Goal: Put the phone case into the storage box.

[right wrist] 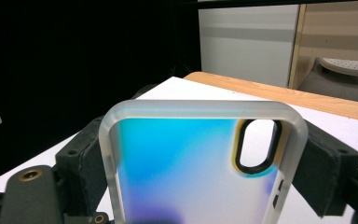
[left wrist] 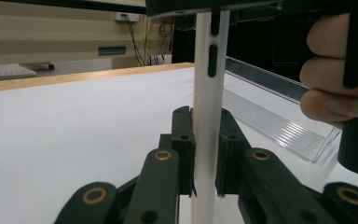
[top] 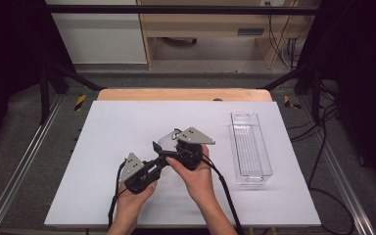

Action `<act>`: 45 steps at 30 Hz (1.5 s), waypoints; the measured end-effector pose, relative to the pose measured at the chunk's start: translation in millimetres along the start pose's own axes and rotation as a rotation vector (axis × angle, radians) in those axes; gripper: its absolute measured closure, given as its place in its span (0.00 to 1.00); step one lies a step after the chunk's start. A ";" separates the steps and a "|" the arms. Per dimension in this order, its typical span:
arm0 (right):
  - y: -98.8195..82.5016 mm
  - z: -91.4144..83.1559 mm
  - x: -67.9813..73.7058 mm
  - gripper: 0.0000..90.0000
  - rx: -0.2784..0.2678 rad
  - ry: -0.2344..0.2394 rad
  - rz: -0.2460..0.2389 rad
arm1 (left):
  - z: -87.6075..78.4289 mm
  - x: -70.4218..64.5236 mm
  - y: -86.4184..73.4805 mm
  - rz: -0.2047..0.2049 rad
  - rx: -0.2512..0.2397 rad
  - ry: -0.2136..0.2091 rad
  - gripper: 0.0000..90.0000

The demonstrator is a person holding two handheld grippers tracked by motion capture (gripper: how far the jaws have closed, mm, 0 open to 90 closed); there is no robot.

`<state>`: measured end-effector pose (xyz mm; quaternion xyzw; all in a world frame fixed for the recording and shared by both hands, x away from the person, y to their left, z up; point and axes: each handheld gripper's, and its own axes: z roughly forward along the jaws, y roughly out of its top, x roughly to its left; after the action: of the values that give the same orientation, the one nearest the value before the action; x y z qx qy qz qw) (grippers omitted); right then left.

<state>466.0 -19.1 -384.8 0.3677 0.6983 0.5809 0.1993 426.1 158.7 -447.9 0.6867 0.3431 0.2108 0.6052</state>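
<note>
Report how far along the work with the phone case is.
Done: the phone case is lifted off the table. In hand: both tools clamp it, the left tool across its thin edge, the right tool across its width. Left: probably placing it in the clear tray, not yet approached.

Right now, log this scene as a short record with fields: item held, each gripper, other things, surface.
item held: phone case, frosted rim, black-ringed camera cutout, lifted off the table
left gripper: shut on the case's edge, seen edge-on
right gripper: shut across the case's width, pads on both side rims
hands: left hand, right hand, close together at the near middle
other things: clear tray to the right, apart from the grippers
surface: white mat on a wooden table
</note>
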 end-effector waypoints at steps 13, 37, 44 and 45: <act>0.9 -1.4 0.0 0.20 0.010 0.010 -0.029 | 0.8 -0.5 -0.7 0.006 0.005 -0.009 0.89; 19.8 -12.5 -52.4 0.20 0.046 -0.092 0.010 | -0.9 6.7 3.4 0.053 0.052 0.039 0.28; 36.9 -23.1 -81.7 0.20 0.048 -0.159 0.007 | -21.5 25.8 5.9 0.043 0.047 0.121 0.18; 39.6 -25.1 -85.8 0.19 0.045 -0.168 0.011 | -24.3 28.7 6.9 0.039 0.043 0.133 0.17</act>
<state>515.2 -97.6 -353.4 0.4231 0.6899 0.5335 0.2457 429.8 196.0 -440.5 0.6905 0.3736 0.2601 0.5621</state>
